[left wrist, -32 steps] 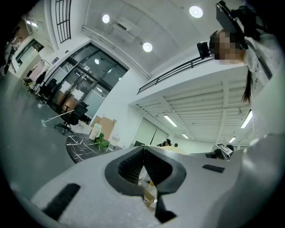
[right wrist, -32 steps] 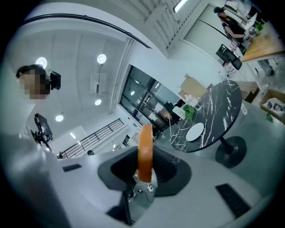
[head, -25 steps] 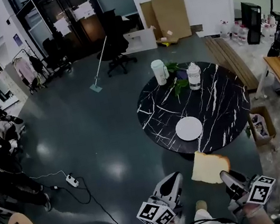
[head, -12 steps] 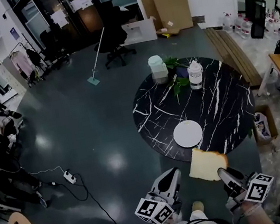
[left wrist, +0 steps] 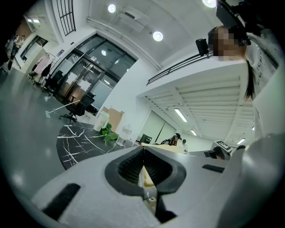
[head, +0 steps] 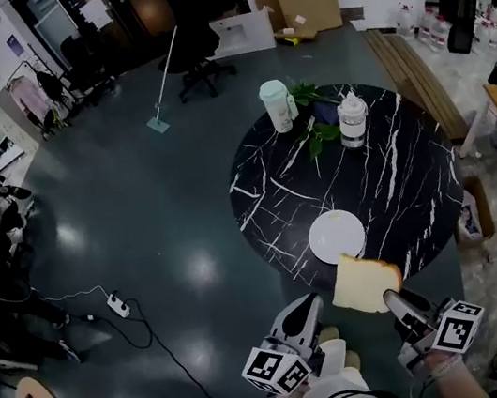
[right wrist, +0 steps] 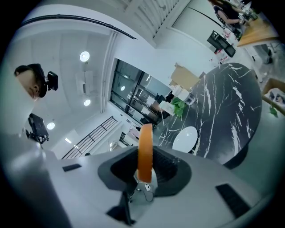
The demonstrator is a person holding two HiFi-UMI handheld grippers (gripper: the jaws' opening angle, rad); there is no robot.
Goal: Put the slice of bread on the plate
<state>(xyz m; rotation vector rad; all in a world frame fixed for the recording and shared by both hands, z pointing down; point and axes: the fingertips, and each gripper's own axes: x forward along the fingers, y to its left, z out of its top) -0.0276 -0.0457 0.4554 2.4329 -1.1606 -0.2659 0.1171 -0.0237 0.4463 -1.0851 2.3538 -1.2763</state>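
We stand at the near side of a round black marble table with white veins, and everything else is placed from it. Our right gripper is clenched on a pale, tan-crusted square slice of bread, which hangs in the air over the table's near rim. In the right gripper view that gripper pinches the slice by its lower edge, so we see it edge-on and upright between the ribbed pads. A round white plate lies on the table close to that near rim, just beyond the slice, and shows past the jaws in the right gripper view too. Our left gripper sits off the table's near edge, beside the right one; in its own view the jaws are drawn together on nothing. At the table's far side stand a white lidded cup, a clear jar and a green leafy sprig.
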